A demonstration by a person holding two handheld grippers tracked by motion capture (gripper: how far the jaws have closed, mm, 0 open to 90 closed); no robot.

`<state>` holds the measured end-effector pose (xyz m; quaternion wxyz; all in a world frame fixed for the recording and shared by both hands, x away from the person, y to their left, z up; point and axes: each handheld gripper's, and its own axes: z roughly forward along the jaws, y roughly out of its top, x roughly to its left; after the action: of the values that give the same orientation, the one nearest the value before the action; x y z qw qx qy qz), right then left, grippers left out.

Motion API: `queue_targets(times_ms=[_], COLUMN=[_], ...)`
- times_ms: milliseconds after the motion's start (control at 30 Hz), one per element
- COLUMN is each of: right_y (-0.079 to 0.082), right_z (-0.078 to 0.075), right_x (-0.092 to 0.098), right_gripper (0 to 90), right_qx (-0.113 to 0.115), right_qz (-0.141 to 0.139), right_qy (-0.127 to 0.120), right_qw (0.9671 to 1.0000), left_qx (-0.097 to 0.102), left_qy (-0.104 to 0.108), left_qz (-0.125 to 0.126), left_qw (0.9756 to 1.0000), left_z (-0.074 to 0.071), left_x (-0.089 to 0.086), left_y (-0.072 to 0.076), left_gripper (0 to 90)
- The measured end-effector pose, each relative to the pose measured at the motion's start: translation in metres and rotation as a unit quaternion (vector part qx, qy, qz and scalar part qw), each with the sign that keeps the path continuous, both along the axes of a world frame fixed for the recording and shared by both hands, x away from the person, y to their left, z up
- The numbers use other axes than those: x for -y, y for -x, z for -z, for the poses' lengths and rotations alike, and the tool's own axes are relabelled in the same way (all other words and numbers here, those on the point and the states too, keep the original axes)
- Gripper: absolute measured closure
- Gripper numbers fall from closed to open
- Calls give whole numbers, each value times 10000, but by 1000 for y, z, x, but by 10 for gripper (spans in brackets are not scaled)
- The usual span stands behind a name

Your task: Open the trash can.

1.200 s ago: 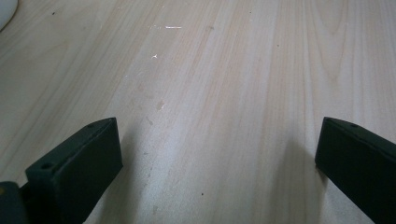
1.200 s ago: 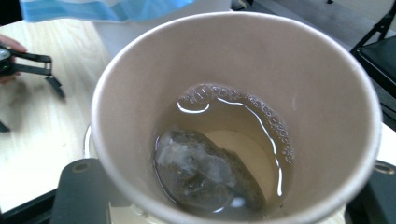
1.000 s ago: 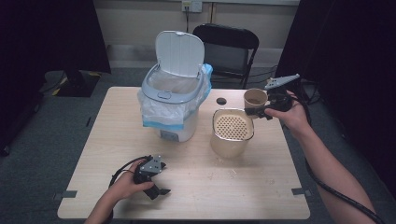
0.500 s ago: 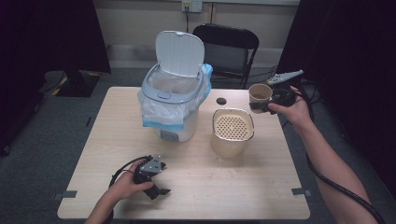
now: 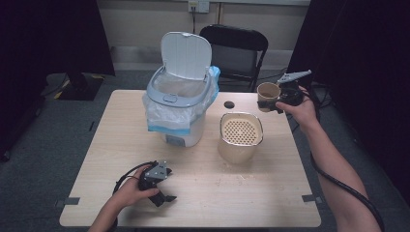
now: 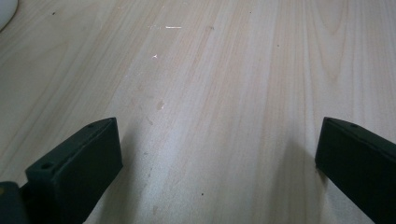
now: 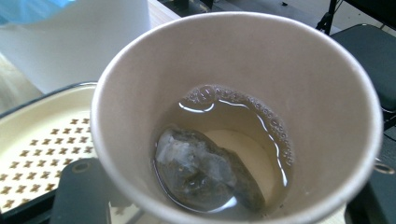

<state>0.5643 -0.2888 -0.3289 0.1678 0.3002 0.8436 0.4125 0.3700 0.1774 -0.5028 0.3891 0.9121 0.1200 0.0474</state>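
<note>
Fingers of the right gripper [image 5: 269, 104] clamp a tan paper cup [image 5: 267, 92] above the table's far right edge; a wet tea bag [image 7: 201, 170] lies in its pale liquid. Left gripper [image 5: 163, 192] fingers rest spread wide and empty on the light wooden table [image 5: 270, 193], near left.

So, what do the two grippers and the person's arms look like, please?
Both grippers are black with two flat, blocky jaws. The left gripper carries a grey three-cornered plate on top, and a black cable loops from it. The right gripper has the same grey plate and a thick black cable that trails along the forearm. The forearms are bare, without sleeves.
</note>
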Motion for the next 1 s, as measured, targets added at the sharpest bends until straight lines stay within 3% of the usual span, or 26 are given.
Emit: queue_targets(times_ms=[200,433,733,800,1000], right_y=[-9,-17,-16,-14,-8], right_z=[8,15,19,18,17], right_x=[3,4,2,0,-3], right_gripper=[283,281,282,283,283], right_qx=[-20,112,434,651,1011], right_qz=[85,146,115,99,63], right_qy=[-33,10,145,289,515], right_qw=[10000,9998,9989,9974,9935], left_qx=[-4,-3,-2,0,2], left_qy=[3,2,3,2,-4], left_qz=[0,1,0,-1,11], left_qw=[10000,10000,10000,10000,10000], left_z=[0,0,0,0,0], left_x=[0,0,0,0,0], left_y=[0,0,0,0,0], left_gripper=[0,0,0,0,0])
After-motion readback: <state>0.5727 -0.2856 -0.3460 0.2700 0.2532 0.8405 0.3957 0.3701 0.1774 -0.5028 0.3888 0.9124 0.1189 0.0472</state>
